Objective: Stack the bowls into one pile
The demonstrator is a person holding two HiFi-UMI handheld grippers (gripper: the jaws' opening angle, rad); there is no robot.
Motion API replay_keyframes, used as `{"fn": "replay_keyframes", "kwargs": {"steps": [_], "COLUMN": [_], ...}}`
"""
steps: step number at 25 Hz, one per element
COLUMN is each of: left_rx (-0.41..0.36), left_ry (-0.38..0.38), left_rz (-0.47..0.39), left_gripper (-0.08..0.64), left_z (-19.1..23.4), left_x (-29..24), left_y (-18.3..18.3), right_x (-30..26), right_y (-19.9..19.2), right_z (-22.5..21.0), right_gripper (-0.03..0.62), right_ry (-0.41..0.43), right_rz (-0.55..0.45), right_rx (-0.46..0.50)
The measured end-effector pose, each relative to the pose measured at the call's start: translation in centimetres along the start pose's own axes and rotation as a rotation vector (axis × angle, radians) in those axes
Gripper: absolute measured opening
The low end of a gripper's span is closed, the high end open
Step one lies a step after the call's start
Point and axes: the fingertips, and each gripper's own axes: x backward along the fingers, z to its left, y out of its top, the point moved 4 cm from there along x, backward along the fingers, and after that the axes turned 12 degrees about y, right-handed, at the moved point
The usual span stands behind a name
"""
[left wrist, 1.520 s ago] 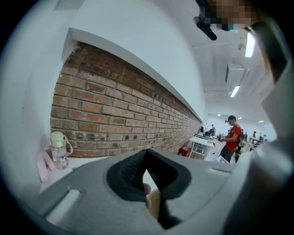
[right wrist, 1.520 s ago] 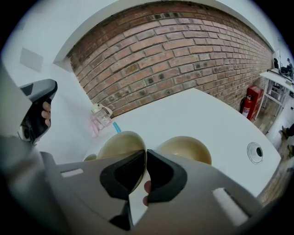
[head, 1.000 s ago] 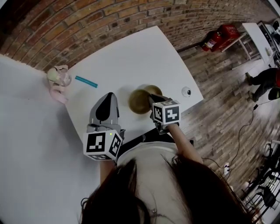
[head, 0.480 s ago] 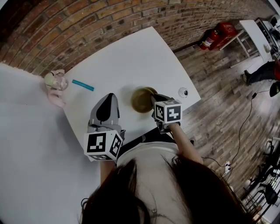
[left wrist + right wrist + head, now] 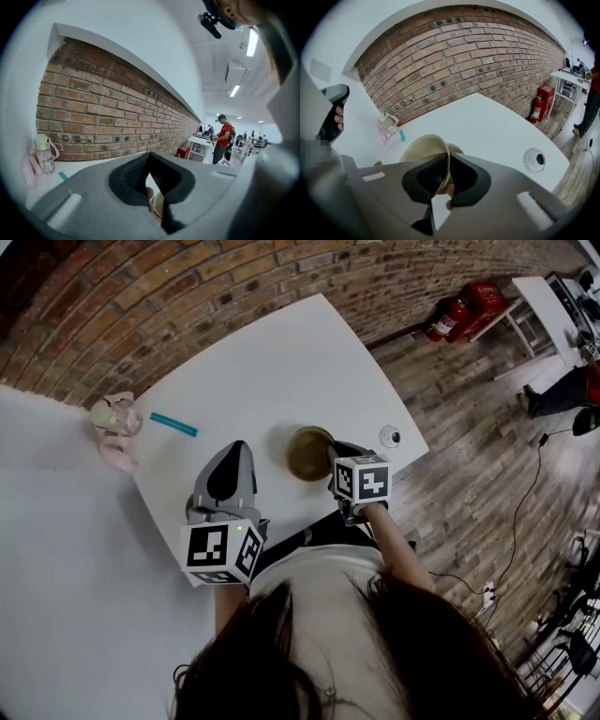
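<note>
An olive-tan bowl is near the front edge of the white table. My right gripper is shut on its near rim. In the right gripper view that bowl tilts between the jaws of the right gripper, and the rim of a second bowl shows just behind it. My left gripper hovers to the left of the bowls, shut with nothing in it. In the left gripper view, past the left gripper, a sliver of bowl shows.
A pink bottle with a strap and a teal pen lie at the table's far left. A round cable port sits at the right edge. On the wooden floor beyond stands a red fire extinguisher. A brick wall runs behind the table.
The bowl in my right gripper has shifted slightly right and covers more of the second bowl. My left gripper has stayed where it was.
</note>
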Motion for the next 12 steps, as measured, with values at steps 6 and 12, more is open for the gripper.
{"fn": "replay_keyframes", "kwargs": {"steps": [6,12], "left_rx": [-0.004,-0.003], "left_ry": [0.012,0.031], "left_rz": [0.015,0.03], "left_gripper": [0.0,0.0], "left_z": [-0.2,-0.2], "left_x": [-0.2,-0.5], "left_y": [-0.2,-0.5], "right_x": [-0.1,-0.7], "right_y": [-0.2,-0.4], "right_z": [-1.0,-1.6], "right_gripper": [0.025,0.026], "right_ry": [-0.013,-0.016], "right_rz": [0.013,0.033], "right_rx": [-0.005,-0.002]}}
